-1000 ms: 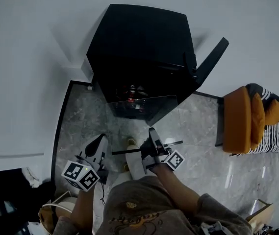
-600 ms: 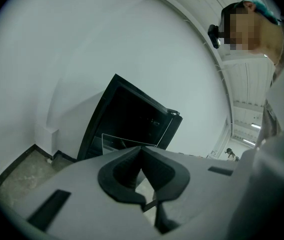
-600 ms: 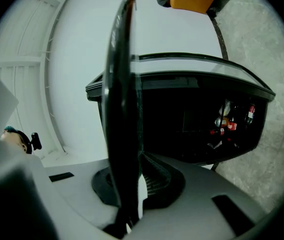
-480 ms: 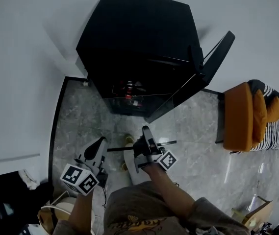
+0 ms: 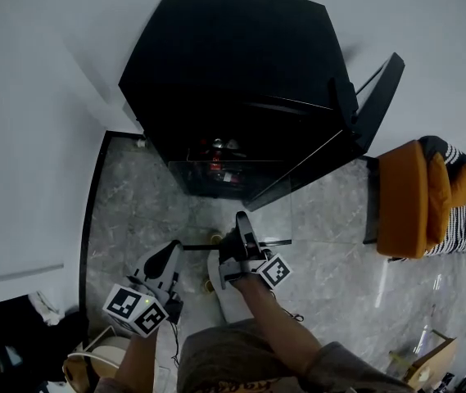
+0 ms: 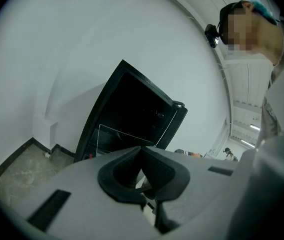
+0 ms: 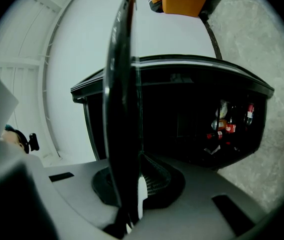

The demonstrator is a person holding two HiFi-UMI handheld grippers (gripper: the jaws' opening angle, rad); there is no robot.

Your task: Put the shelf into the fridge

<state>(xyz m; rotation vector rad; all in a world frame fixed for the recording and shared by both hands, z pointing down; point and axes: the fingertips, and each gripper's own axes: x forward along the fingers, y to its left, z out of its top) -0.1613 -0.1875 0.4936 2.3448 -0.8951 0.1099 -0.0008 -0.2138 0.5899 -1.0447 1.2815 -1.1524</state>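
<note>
A black fridge (image 5: 233, 72) stands against the white wall with its door (image 5: 372, 105) swung open to the right. Several bottles (image 5: 216, 155) show low inside it. My right gripper (image 5: 237, 237) is shut on the front rail of a glass shelf (image 5: 245, 199) with a dark rim. The shelf is held level, its far edge close to the fridge opening. In the right gripper view the shelf (image 7: 124, 84) runs edge-on between the jaws, with the fridge (image 7: 181, 114) behind it. My left gripper (image 5: 167, 260) is shut on nothing, low at the left, apart from the shelf.
An orange cushion with striped cloth (image 5: 409, 199) lies on the marble floor (image 5: 134, 211) to the right. A dark floor border (image 5: 93, 211) runs along the left. A white shoe (image 5: 224, 281) is under the shelf. A person (image 6: 261, 39) shows in the left gripper view.
The fridge has drawn closer and fills more of the head view. The right gripper has carried the shelf forward toward the opening. The left gripper has stayed low at the left.
</note>
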